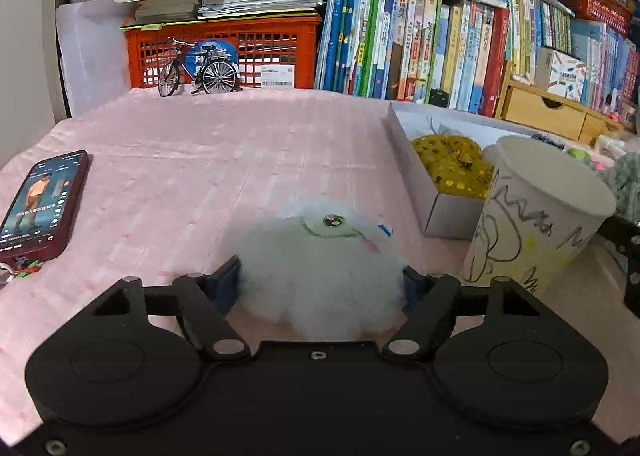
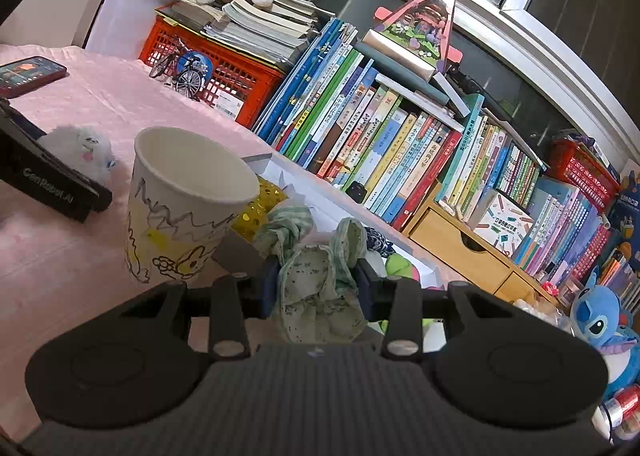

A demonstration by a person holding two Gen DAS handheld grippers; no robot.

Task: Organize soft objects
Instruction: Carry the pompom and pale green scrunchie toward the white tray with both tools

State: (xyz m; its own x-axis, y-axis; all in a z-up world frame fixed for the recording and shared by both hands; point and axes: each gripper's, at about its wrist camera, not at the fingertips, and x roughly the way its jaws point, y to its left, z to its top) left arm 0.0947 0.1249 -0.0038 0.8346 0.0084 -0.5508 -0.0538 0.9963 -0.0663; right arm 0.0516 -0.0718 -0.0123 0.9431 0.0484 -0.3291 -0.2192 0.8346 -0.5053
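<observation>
My left gripper (image 1: 322, 284) is shut on a white fluffy ball (image 1: 320, 260) with drawn marks, resting on the pink cloth (image 1: 224, 160). The ball also shows in the right wrist view (image 2: 86, 150), held by the left gripper's black body. My right gripper (image 2: 316, 284) is shut on a green patterned cloth (image 2: 316, 280) and holds it above the white box (image 1: 432, 200). The box holds a yellow sequinned soft thing (image 1: 452, 168), also in the right wrist view (image 2: 260, 208). A drawn-on paper cup (image 1: 532, 212) stands upright beside the box, also in the right wrist view (image 2: 180, 204).
A phone (image 1: 40, 204) lies at the left on the cloth. A toy bicycle (image 1: 200, 70) and an orange crate (image 1: 236, 52) stand at the back, beside a row of books (image 1: 440, 48). A blue plush (image 2: 600, 320) sits at the right. More soft things (image 2: 396, 264) lie under the cloth.
</observation>
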